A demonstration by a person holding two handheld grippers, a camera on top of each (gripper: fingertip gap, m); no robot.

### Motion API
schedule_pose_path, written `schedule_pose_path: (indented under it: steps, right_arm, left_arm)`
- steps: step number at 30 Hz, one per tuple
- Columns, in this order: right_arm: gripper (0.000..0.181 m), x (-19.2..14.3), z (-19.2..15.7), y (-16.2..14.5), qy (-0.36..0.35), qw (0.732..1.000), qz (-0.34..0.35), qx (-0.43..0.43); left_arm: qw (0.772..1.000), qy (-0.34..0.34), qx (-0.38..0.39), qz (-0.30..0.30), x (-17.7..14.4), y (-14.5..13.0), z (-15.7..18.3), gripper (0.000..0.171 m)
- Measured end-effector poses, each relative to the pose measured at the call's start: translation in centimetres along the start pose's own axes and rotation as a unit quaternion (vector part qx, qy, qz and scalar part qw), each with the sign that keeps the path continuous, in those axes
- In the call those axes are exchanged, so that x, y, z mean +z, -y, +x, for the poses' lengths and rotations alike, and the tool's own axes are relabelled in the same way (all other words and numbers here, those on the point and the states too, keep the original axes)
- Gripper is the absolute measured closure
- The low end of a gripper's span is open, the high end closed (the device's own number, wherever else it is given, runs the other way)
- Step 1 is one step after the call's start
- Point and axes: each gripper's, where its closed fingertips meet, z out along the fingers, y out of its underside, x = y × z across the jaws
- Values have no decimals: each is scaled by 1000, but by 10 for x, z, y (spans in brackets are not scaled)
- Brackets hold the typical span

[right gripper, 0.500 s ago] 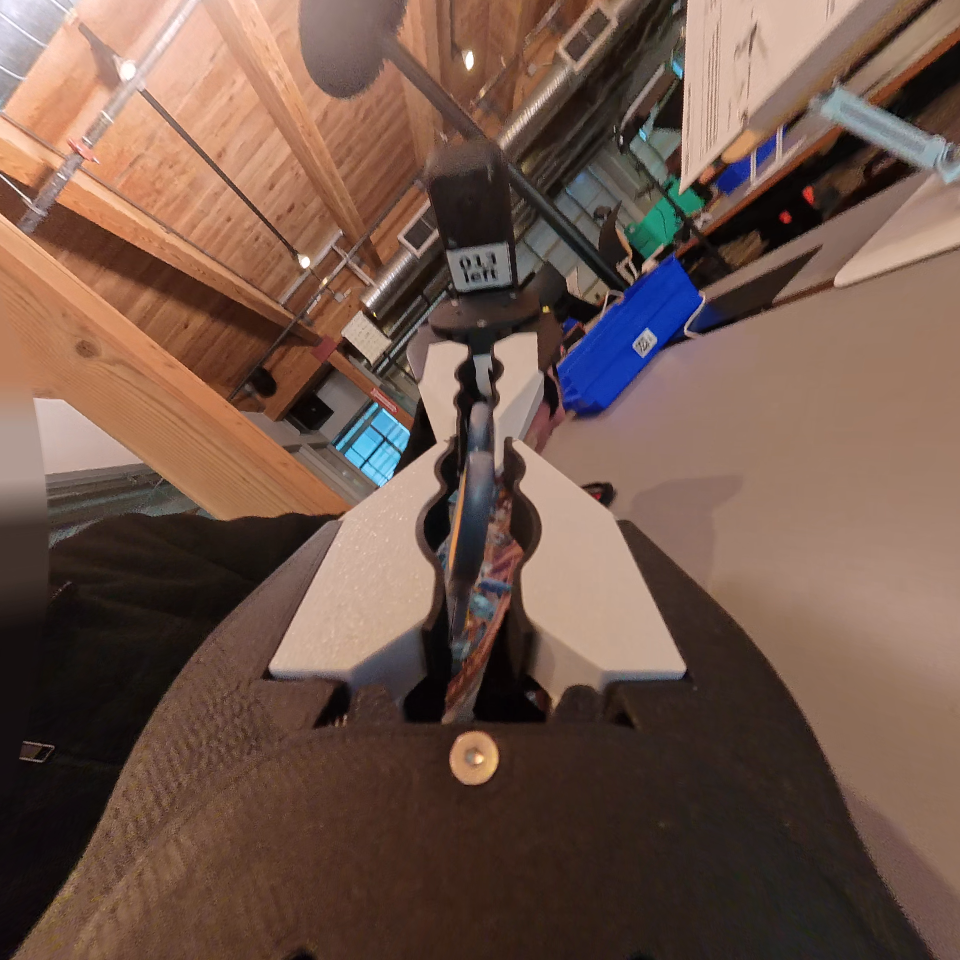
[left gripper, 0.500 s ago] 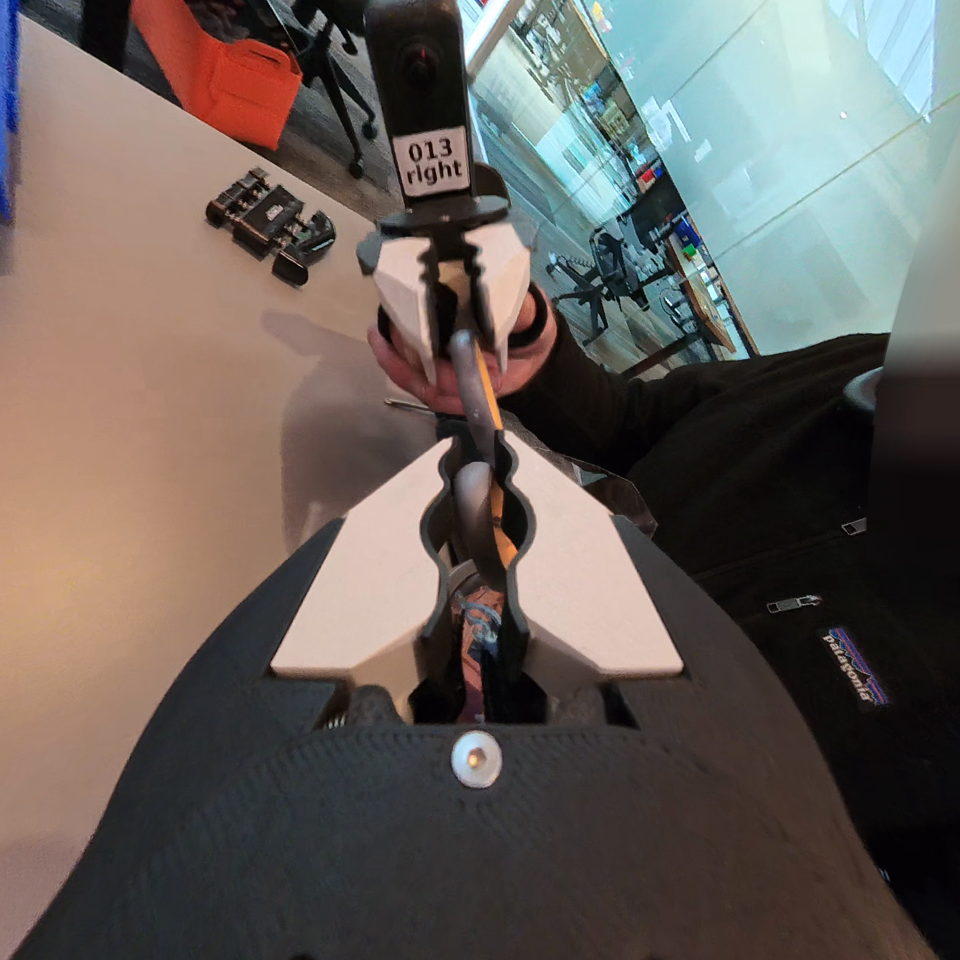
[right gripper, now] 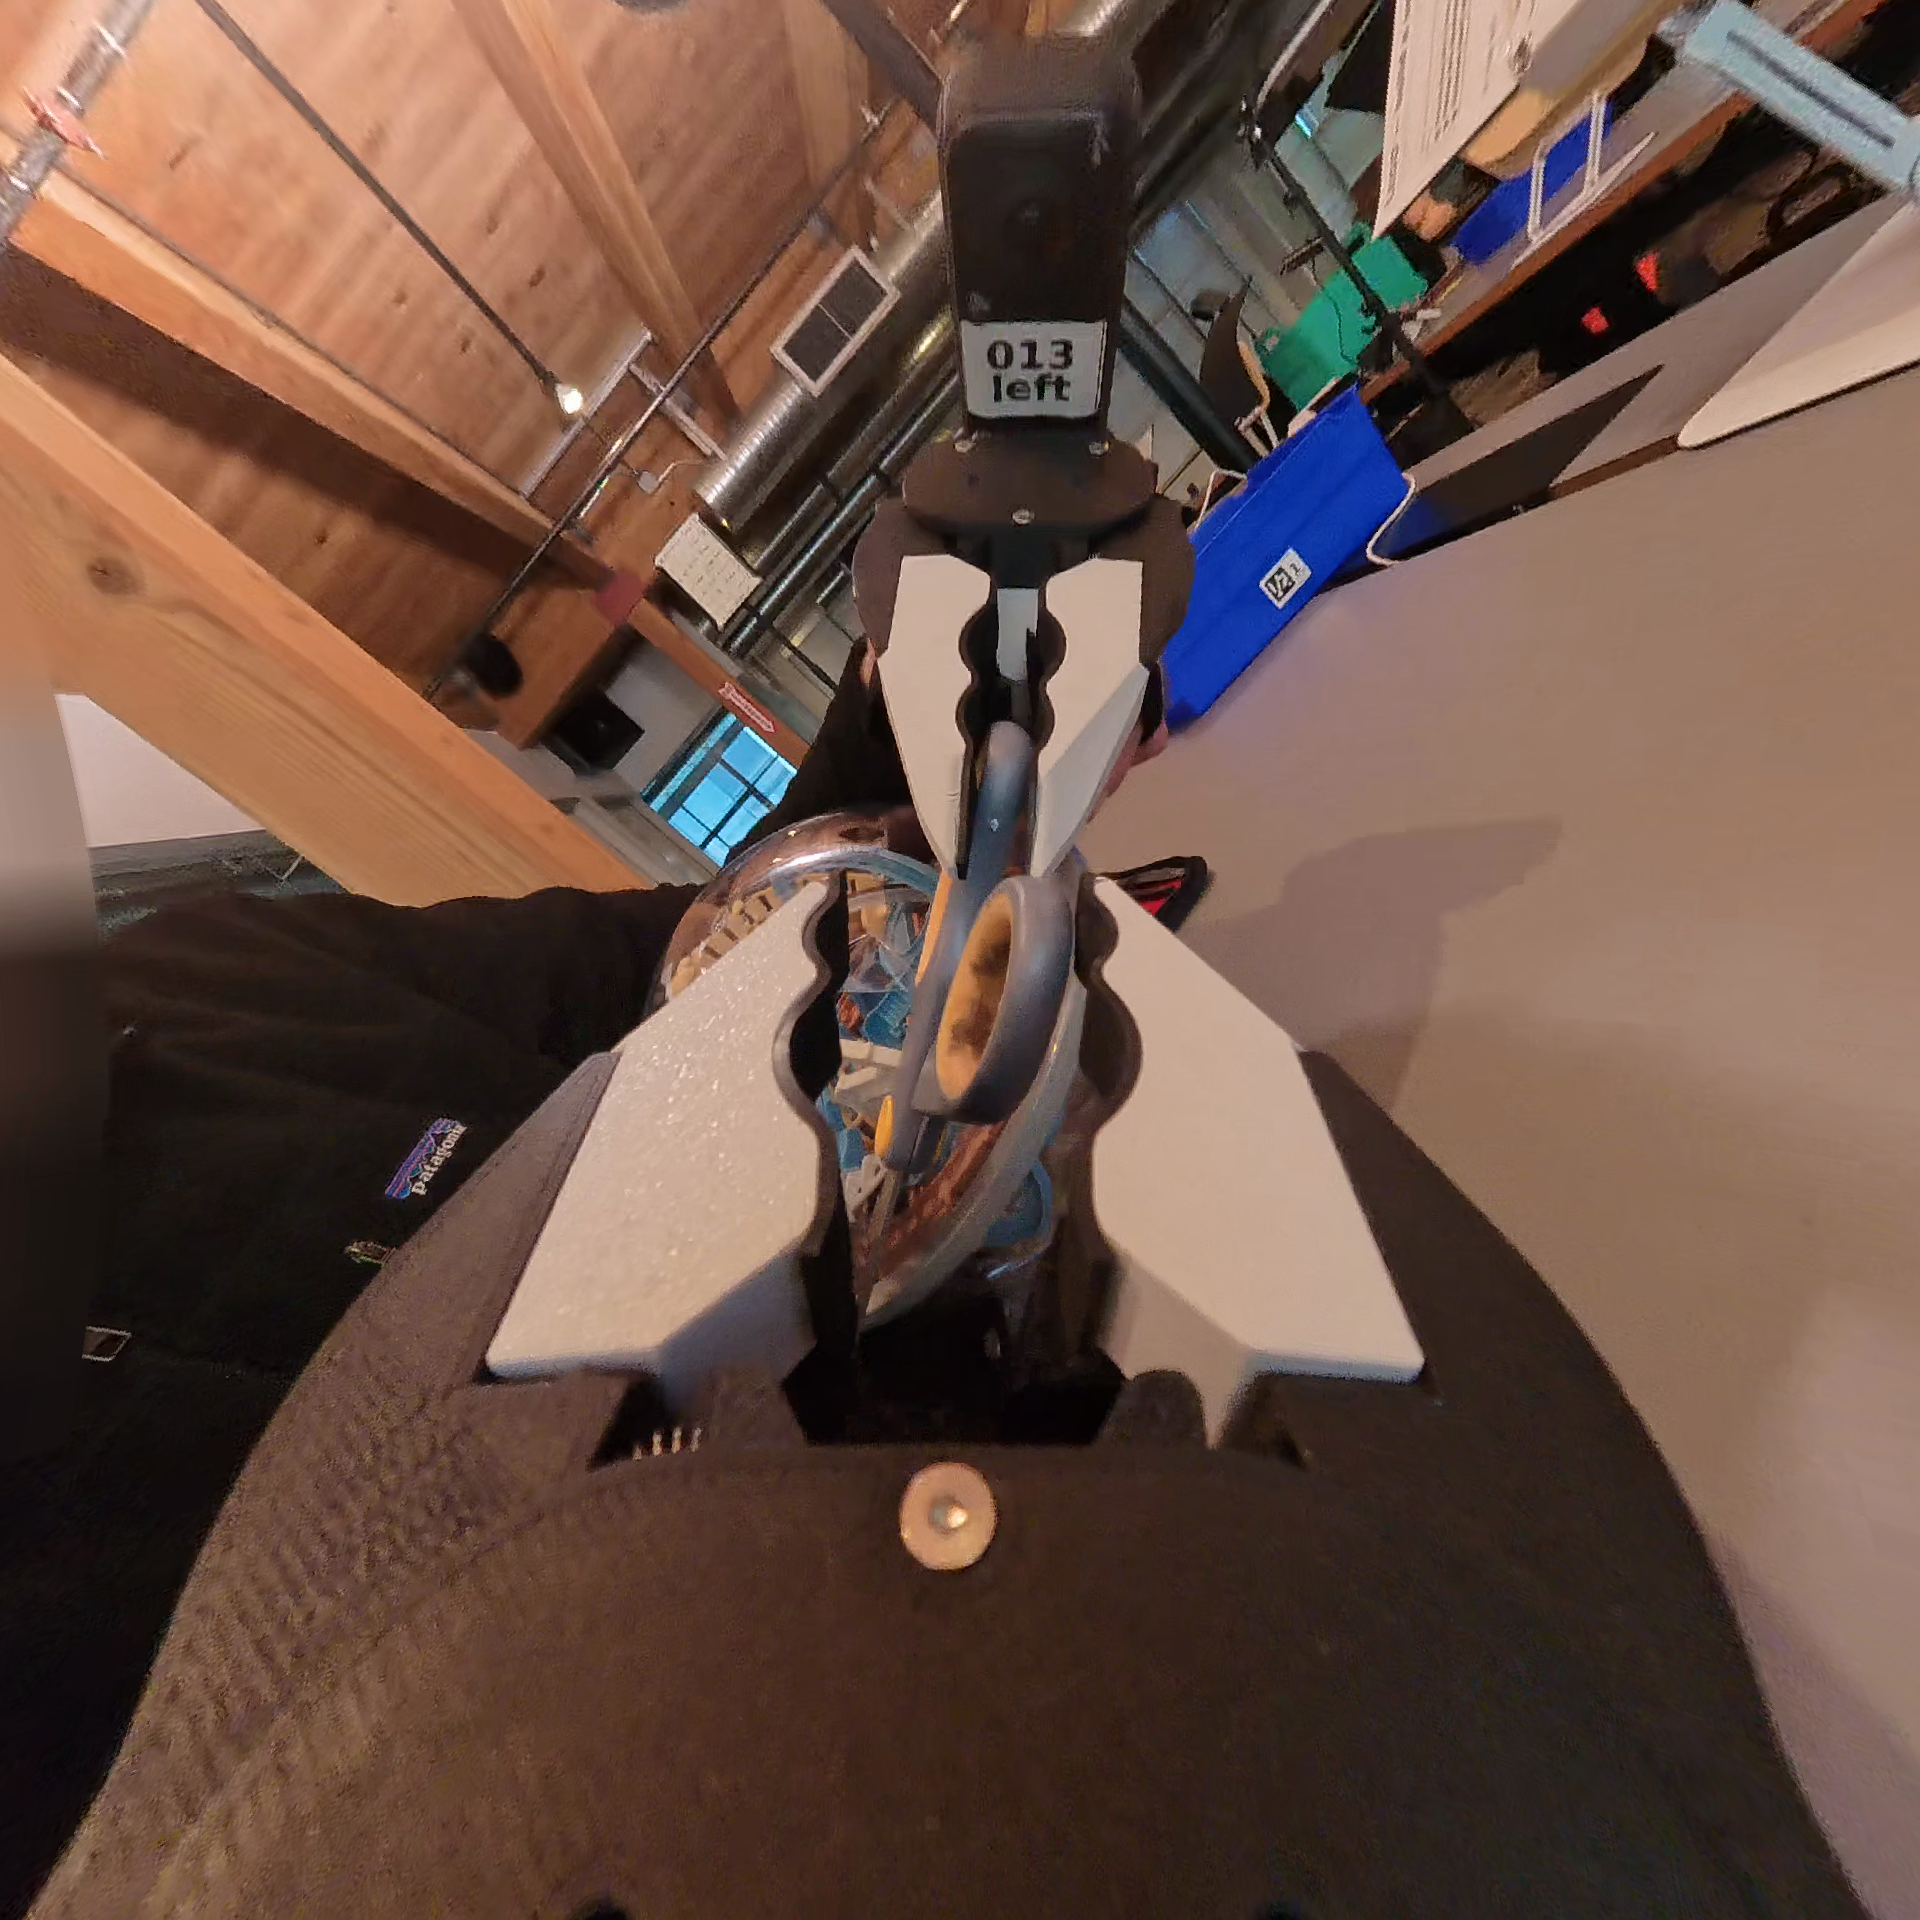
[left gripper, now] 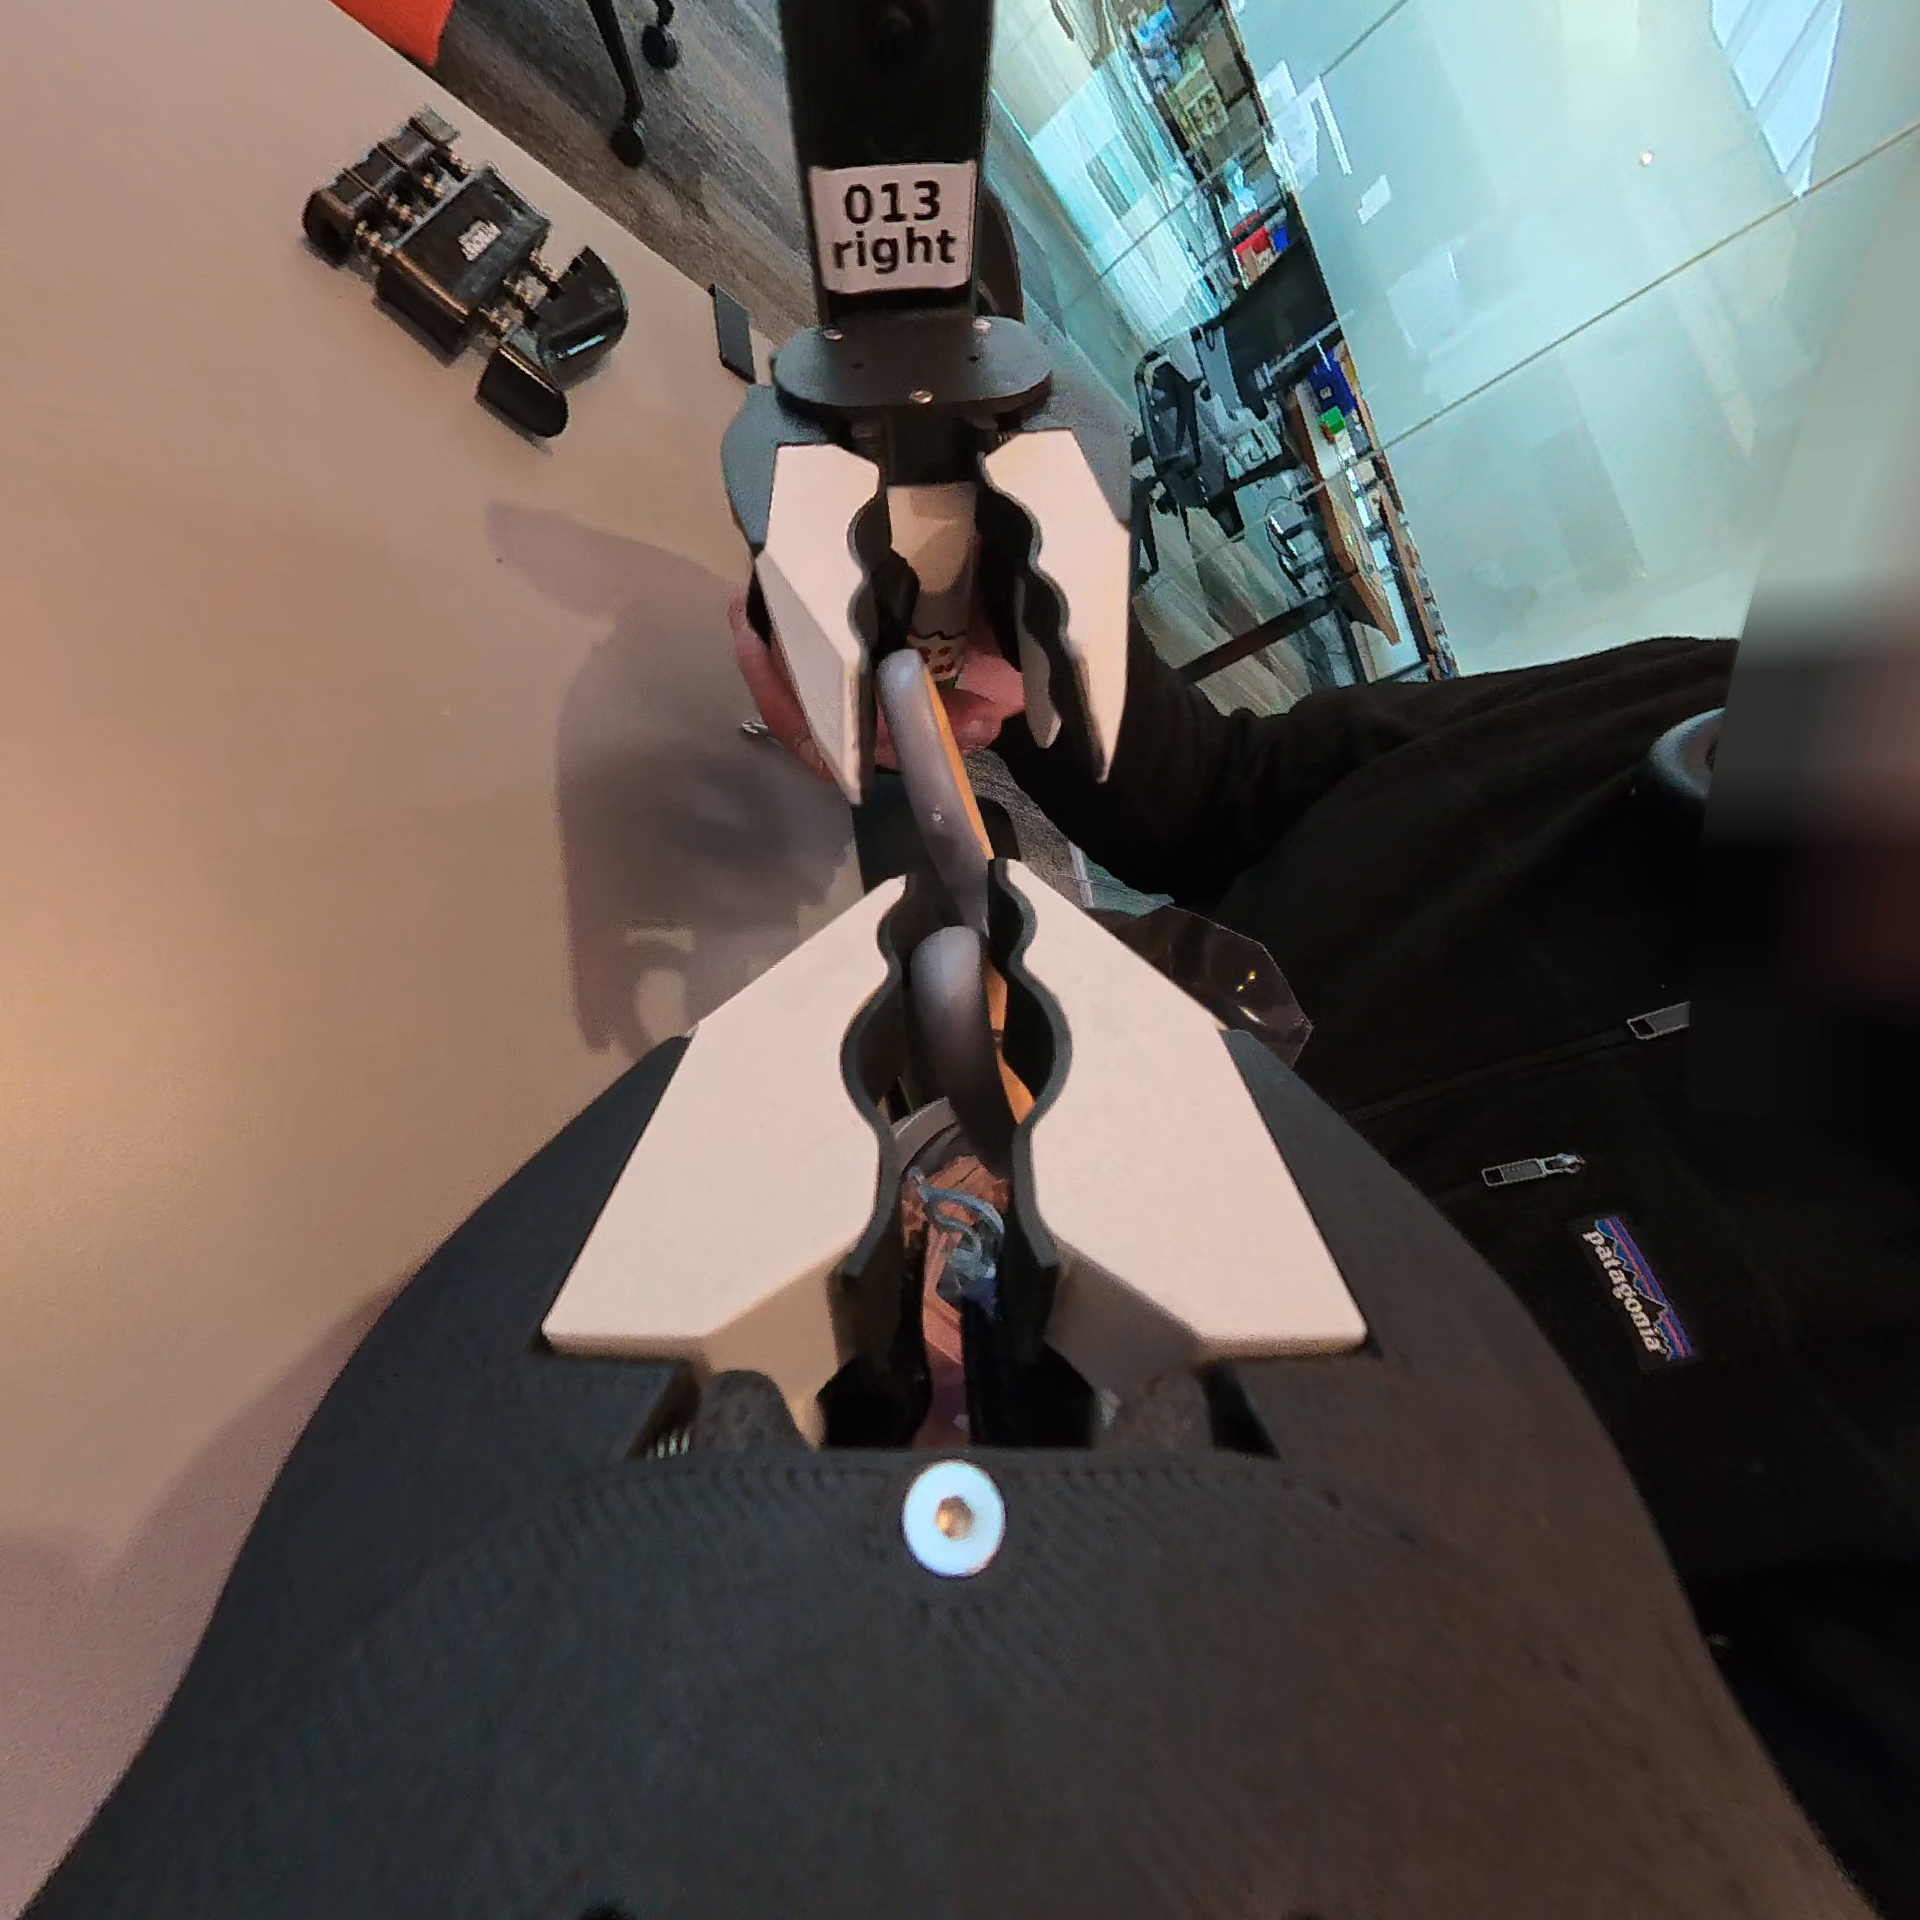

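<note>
A pair of scissors (left gripper: 935, 769) with grey-blue handles lined in yellow hangs between my two grippers, which face each other. My left gripper (left gripper: 951, 904) is shut on one handle loop; it also shows in the right wrist view (right gripper: 997, 821). My right gripper (right gripper: 956, 904) is open, with the other handle loop of the scissors (right gripper: 1039, 1039) between its spread fingers. In the left wrist view the right gripper (left gripper: 971, 779) has its jaws apart around the handle end. A clear plastic container (right gripper: 748, 914) of colourful pieces sits below the grippers.
A black multi-part tool (left gripper: 468, 270) lies on the beige table (left gripper: 260, 727). A person in a black jacket (left gripper: 1455, 935) is close by. A blue bin (right gripper: 1288, 561) and a white board (right gripper: 1818, 312) stand at the table's far side. A small black-and-red object (right gripper: 1174, 883) lies there too. Only a small space, under 4 cm, lies between the two pairs of fingers.
My right gripper has opened and let go of the scissor handle it was shut on. The two grippers have moved closer together. The left gripper still grips its handle.
</note>
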Motion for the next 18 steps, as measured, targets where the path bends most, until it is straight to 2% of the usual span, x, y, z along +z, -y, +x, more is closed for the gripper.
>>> schedule_pose_path:
  steps: [2,4,6,10,15,18]
  right_arm:
    - [145,1,3,-3,-6,1000,-9,1]
    - [164,-3,5,-6,-13,1000,-11,-5]
    - [171,-7,3,-10,-10,1000,-7,-6]
    - [173,-17,1,-12,-25,1000,17,-4]
    - [174,-26,4,-16,-33,997,67,25]
    - [174,-30,4,-19,-33,994,92,41]
  left_arm:
    - [1000,-1,7,-14,3,-1,1,163]
    - [1000,-2,12,-23,7,-1,3,163]
    - [999,-1,14,-30,9,-2,3,163]
    - [1000,24,1,-16,8,4,-6,155]
    - [998,40,2,-38,1,-6,-10,150]
    - [997,33,8,-62,4,-14,-7,159]
